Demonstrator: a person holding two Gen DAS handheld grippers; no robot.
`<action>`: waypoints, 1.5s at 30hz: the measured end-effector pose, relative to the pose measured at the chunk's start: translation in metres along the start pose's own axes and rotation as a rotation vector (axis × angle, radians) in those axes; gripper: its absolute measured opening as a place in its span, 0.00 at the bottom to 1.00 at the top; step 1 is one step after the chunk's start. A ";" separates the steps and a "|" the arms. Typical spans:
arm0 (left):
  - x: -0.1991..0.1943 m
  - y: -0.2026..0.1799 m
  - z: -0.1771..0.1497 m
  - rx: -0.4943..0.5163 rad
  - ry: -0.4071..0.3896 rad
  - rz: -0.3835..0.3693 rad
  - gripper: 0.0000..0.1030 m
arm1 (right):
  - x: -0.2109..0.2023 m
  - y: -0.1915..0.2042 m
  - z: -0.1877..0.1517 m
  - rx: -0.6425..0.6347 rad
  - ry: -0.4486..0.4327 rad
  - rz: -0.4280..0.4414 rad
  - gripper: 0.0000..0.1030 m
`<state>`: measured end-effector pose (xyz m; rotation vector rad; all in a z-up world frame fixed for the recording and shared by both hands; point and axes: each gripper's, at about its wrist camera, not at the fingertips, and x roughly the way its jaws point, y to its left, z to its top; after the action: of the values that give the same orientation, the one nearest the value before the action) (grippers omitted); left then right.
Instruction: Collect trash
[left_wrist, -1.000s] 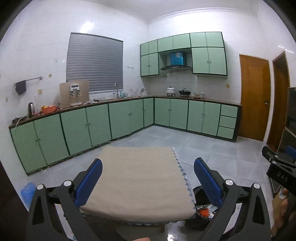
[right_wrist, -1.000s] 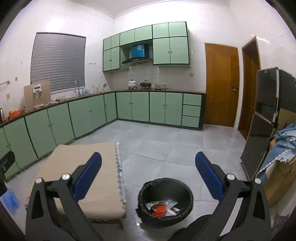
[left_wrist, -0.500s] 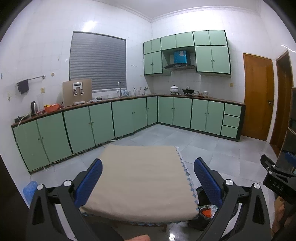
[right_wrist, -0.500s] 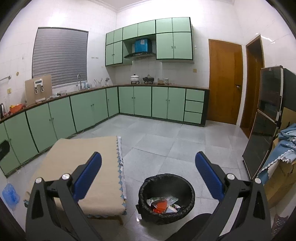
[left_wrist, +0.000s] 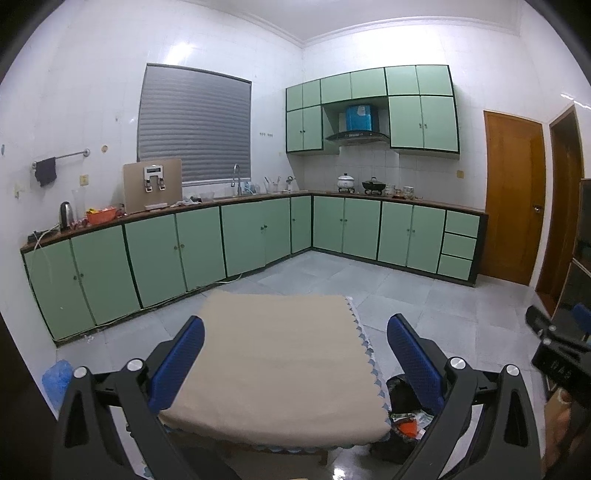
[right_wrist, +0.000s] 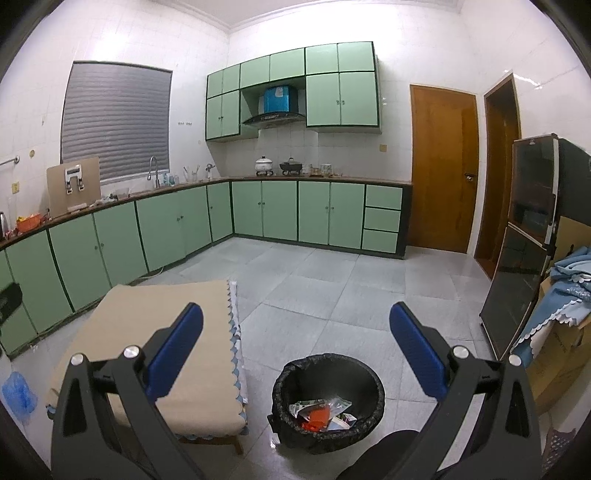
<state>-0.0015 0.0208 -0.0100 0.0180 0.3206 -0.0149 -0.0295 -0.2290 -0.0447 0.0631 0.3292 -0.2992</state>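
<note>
Kitchen floor, near to far: bin (right_wrist: 328, 400) at 6 o'clock holds wrappers (right_wrist: 320, 410); table (right_wrist: 155, 343) at 8 o'clock bare. Left gripper (left_wrist: 295, 363) and right gripper (right_wrist: 295, 356) both spread wide, nothing held. Looks finished; blue bag (right_wrist: 18, 395) at 9 maybe left.
</note>
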 end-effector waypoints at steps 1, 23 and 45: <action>0.000 0.000 -0.001 0.003 0.002 0.002 0.94 | -0.002 -0.001 0.000 0.008 -0.008 -0.002 0.95; -0.002 0.002 -0.001 0.002 0.001 -0.016 0.94 | -0.005 -0.004 -0.005 0.022 -0.015 -0.036 0.95; -0.002 0.003 -0.001 0.019 -0.017 -0.034 0.94 | -0.002 -0.007 -0.004 0.024 -0.005 -0.038 0.95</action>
<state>-0.0033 0.0235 -0.0106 0.0309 0.3037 -0.0514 -0.0349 -0.2344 -0.0477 0.0802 0.3220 -0.3405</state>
